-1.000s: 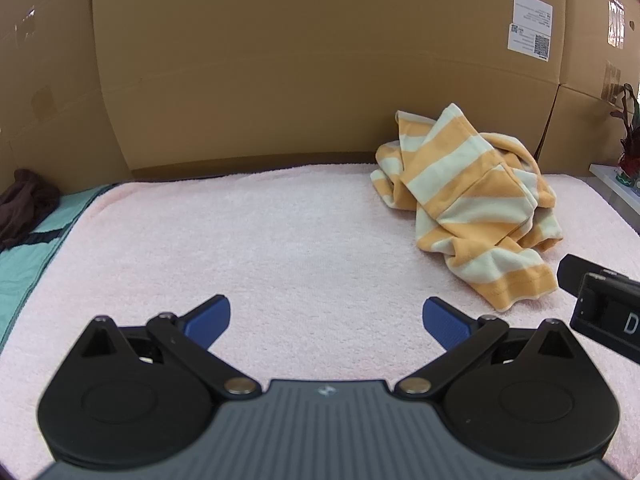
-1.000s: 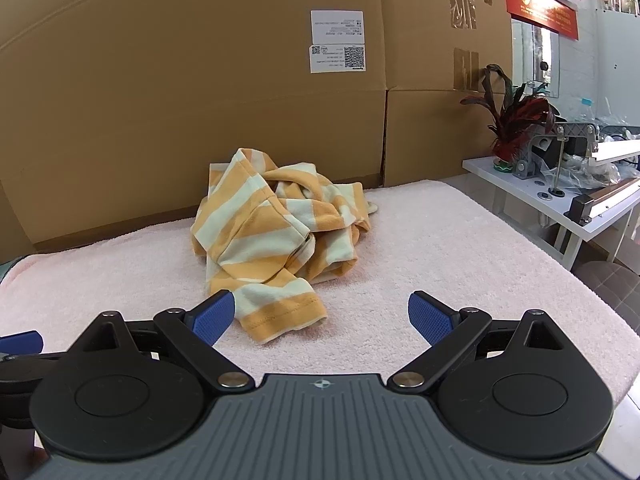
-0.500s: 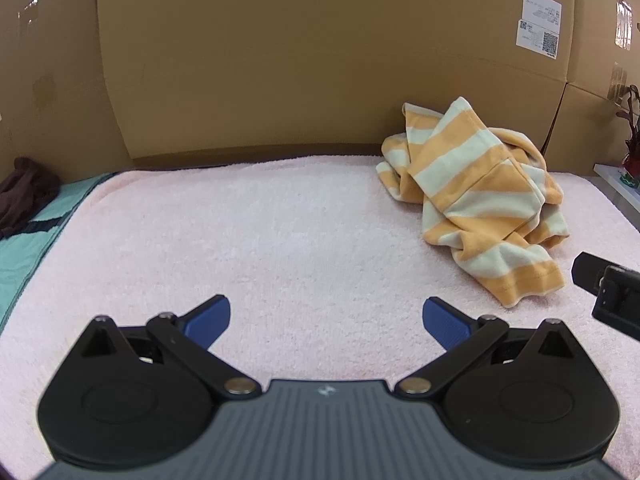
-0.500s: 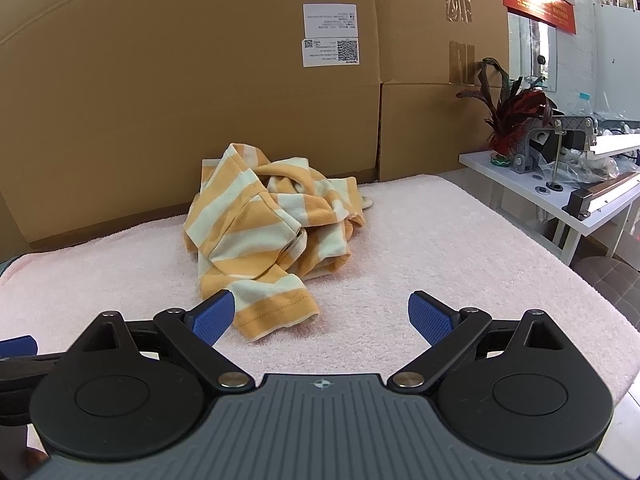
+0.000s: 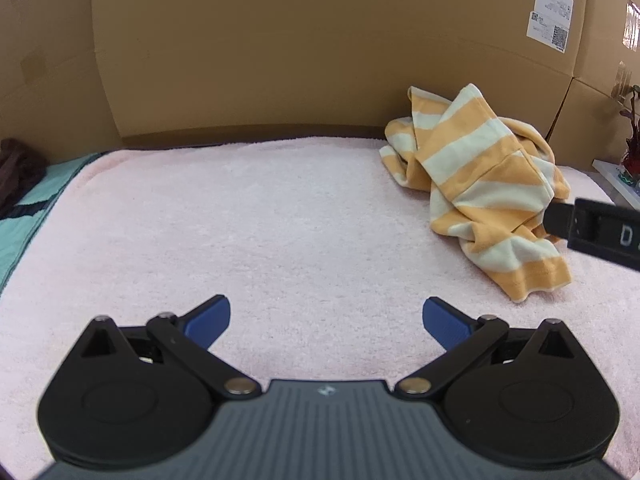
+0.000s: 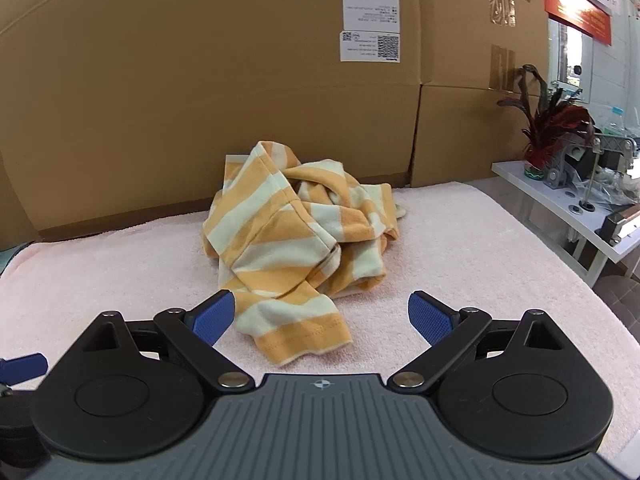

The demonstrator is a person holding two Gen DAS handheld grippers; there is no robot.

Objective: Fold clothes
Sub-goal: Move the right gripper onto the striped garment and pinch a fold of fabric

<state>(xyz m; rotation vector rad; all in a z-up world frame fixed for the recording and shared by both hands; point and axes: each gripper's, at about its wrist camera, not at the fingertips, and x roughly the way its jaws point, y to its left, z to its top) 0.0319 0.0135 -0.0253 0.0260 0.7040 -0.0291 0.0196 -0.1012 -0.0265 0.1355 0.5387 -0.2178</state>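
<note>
Left wrist view: left claw (image 5: 326, 320) gapes wide over bare pink towel (image 5: 248, 224); one striped shirt (image 5: 480, 184) lies crumpled far right, by the cardboard wall.

Right wrist view: right claw (image 6: 320, 316) spread wide, nothing held, shirt hem (image 6: 304, 340) between its fingers. Best pinch one hem layer, not the bunch.

Left gripper (image 5: 326, 318): grey ribbed body, small white emblem at top centre; black rounded lobes either side of emblem, each with embossed disc and triangular cut-out; black link arms on silver pivot screws; blue textured fingertips (image 5: 210, 318). Right gripper (image 6: 320, 316): same build; grey ribbed body with round cross-mark emblem; black lobes flanking emblem; silver screws; blue ridged fingertips (image 6: 430, 317); seen from left camera, its black side carries white letter "D".
</note>
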